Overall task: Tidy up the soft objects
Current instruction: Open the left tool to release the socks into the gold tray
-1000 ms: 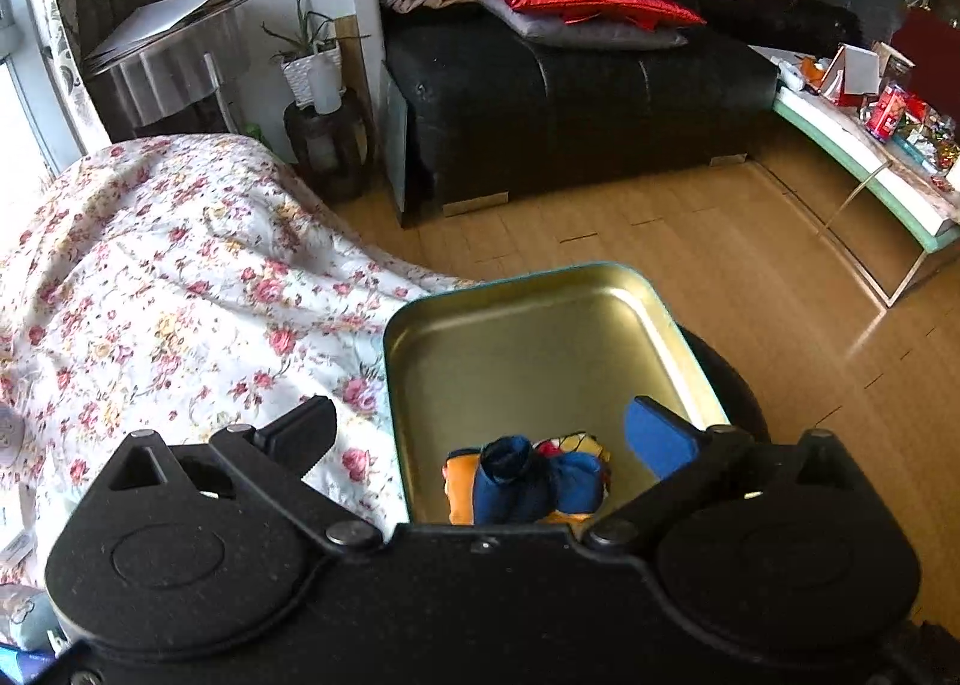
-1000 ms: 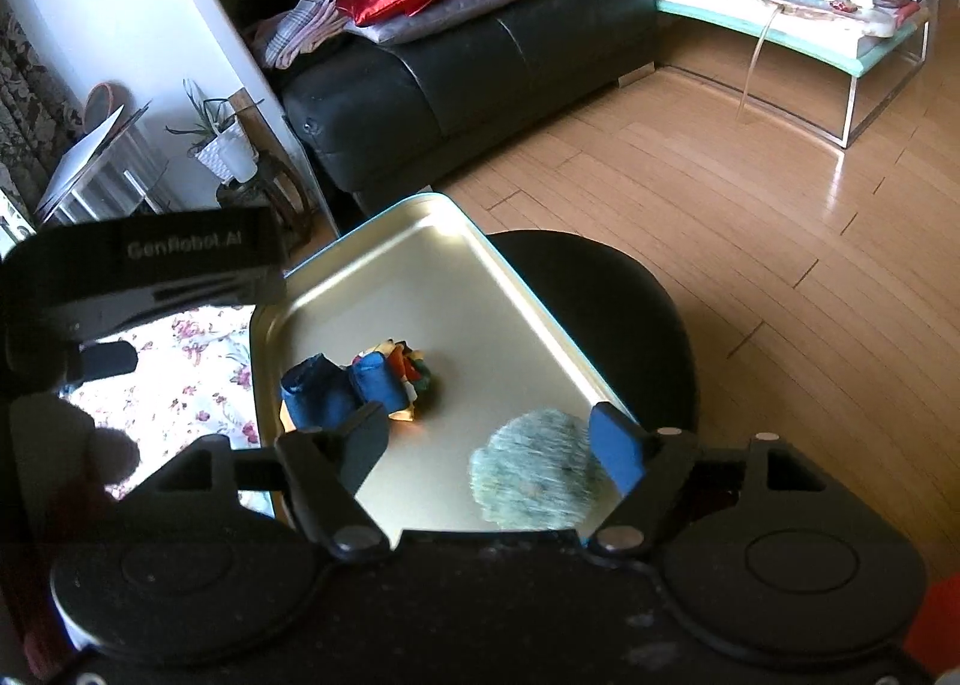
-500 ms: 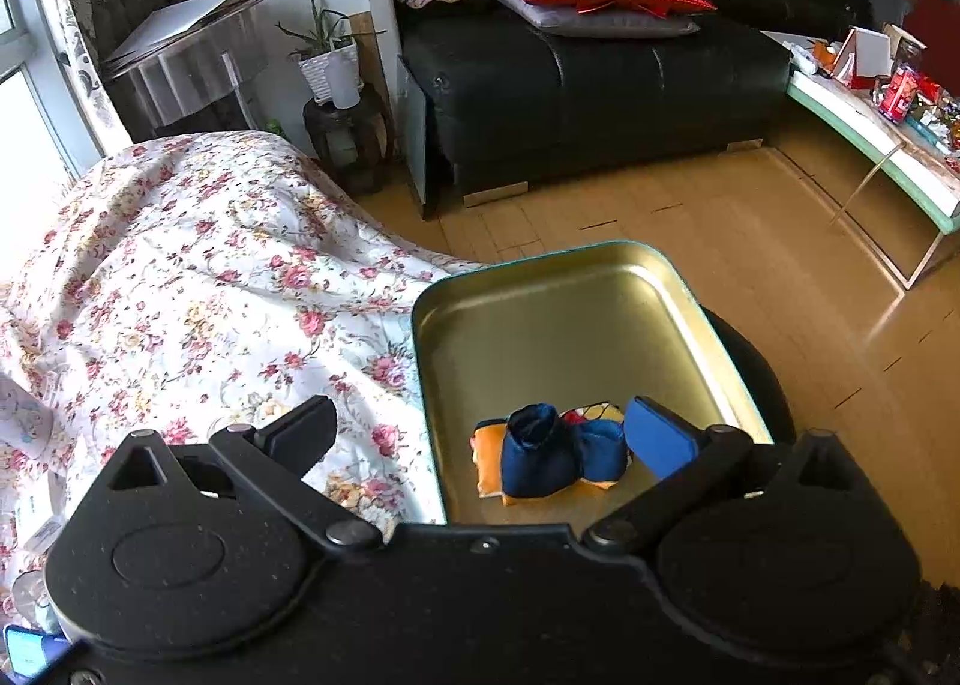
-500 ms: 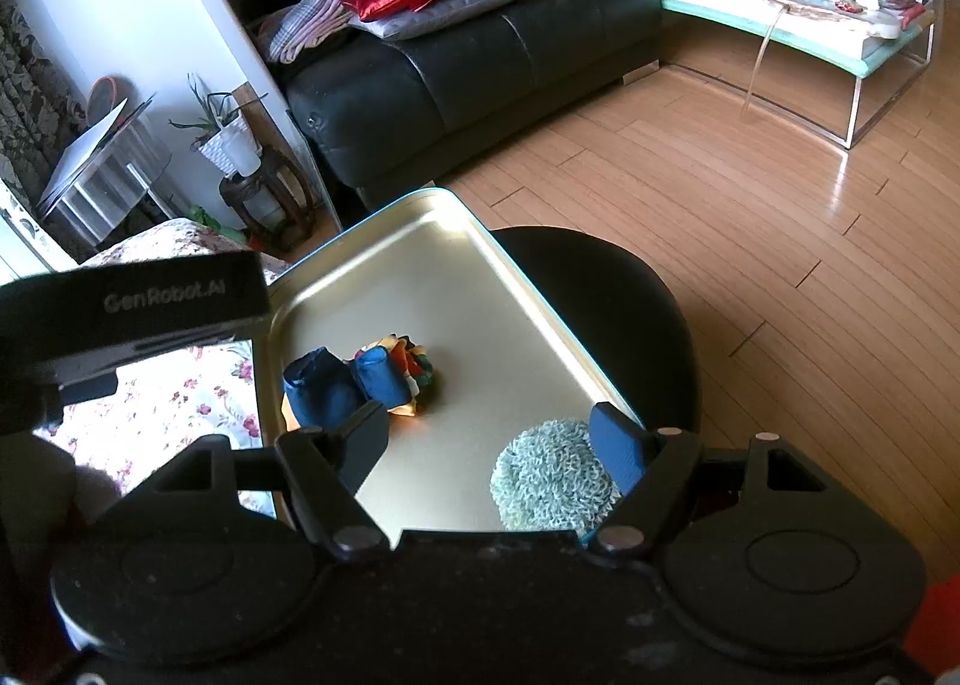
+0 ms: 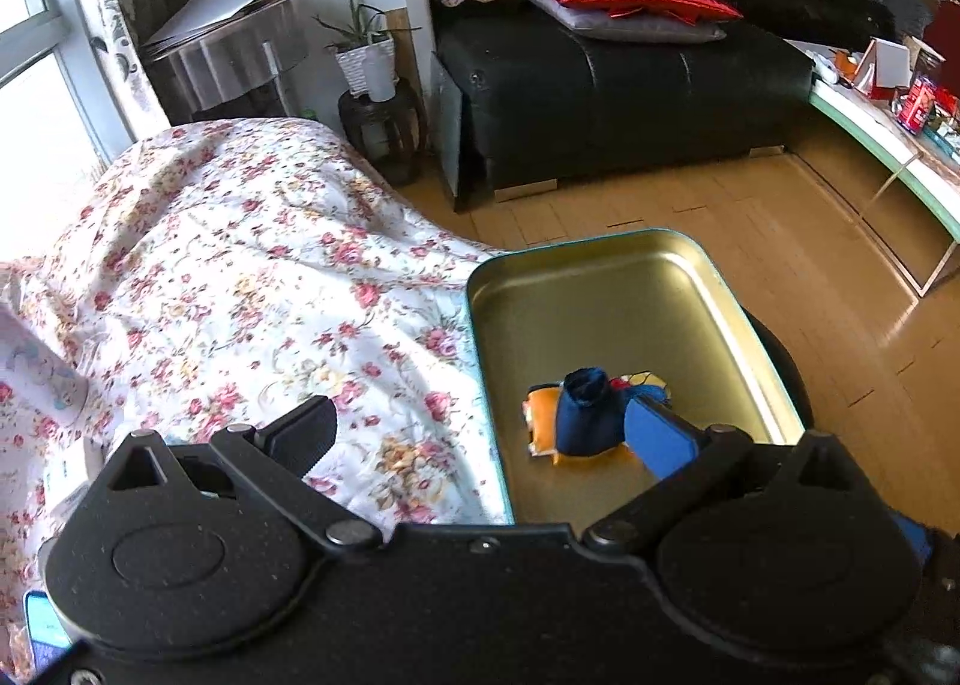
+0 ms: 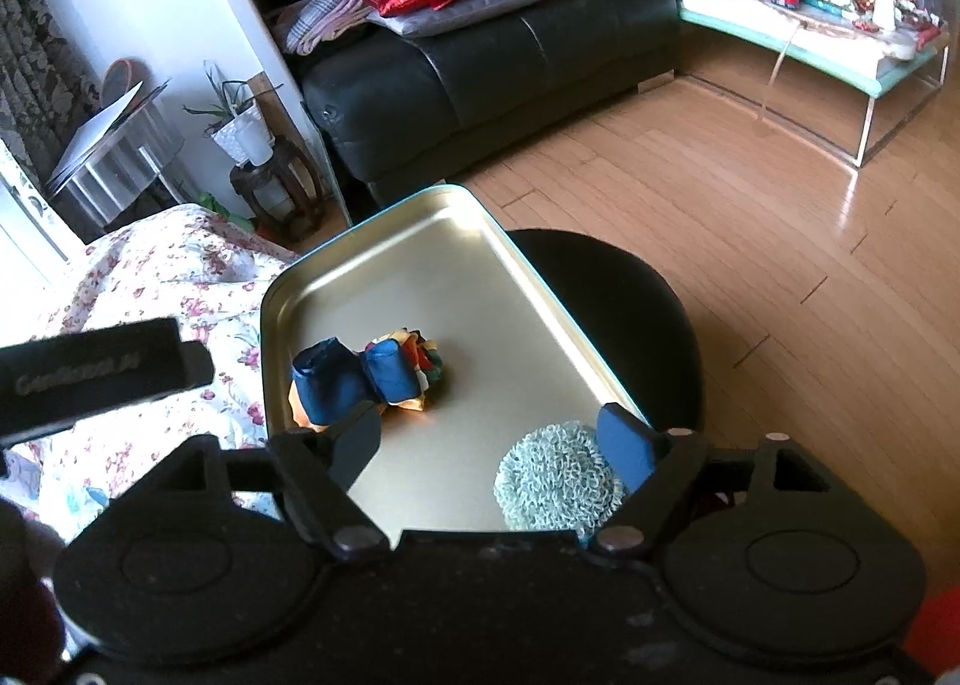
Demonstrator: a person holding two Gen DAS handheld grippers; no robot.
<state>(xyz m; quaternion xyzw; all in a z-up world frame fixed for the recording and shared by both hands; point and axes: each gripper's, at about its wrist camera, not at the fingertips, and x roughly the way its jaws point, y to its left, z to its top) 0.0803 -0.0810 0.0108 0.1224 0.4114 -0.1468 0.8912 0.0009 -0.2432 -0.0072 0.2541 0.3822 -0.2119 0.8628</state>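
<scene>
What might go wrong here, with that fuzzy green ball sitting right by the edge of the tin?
The green ball lies against the right gripper's blue finger, whose jaws are opening; pulling away could drag it over the tin's near edge. The tin rests on a round black stool and overhangs it, so a bump might tip it. The left gripper hangs open close to the cloth bundle and could snag it.

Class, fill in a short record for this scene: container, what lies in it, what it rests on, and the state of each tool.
container: gold tin tray
contents: blue-and-orange cloth toy; green knitted pad
support: black stool, beside floral cloth
left tool: open, holds nothing
right tool: jaws opening, pad between them beside the right finger
</scene>
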